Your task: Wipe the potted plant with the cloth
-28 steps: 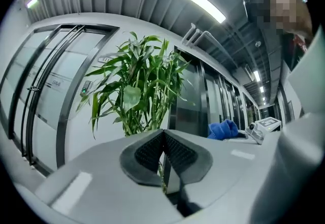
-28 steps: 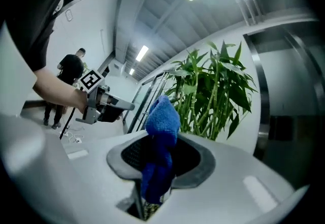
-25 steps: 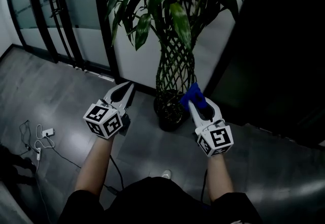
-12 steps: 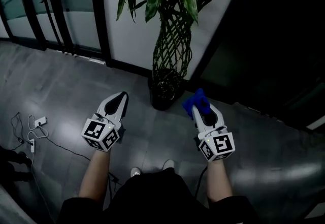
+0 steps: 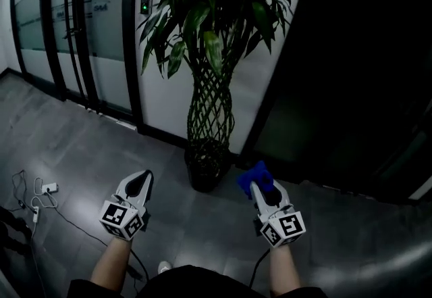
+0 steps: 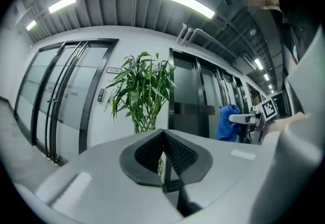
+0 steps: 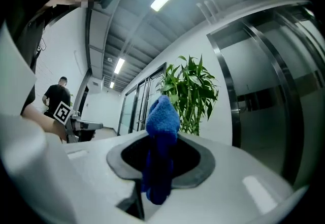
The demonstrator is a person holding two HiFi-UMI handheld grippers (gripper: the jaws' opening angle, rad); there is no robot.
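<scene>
in the head view, the picture is dim and the upper leaves of the potted plant (image 5: 209, 33) are running off the top edge. its dark pot (image 5: 204, 167) is standing on the grey floor (image 5: 81, 134) against the wall, and what is filling the pot is too dark to make out. the woven stem is rising straight up from it, so the plant's long axis is standing vertical, with the leaves fanning outward. you are holding the left gripper (image 5: 143, 176) low and to the left of the pot, well apart from it. the right gripper (image 5: 257, 187) is sitting just right of the pot, its tips covered by the blue cloth (image 5: 254, 176), which is bunching forward toward the pot without touching it. thin cables (image 5: 32, 196) are trailing at the left edge.

in the left gripper view, the left gripper (image 6: 163, 159) is showing its jaws pressed together with nothing between them. the plant (image 6: 142, 93) is standing ahead, its pot hidden behind the gripper body. the cloth (image 6: 225, 122) is showing at the right.

in the right gripper view, the right gripper (image 7: 158, 174) is clamping the cloth (image 7: 161, 131), which is standing up out of the jaws and hanging down below them. the plant (image 7: 193, 91) is rising just behind, its pot again hidden.
</scene>
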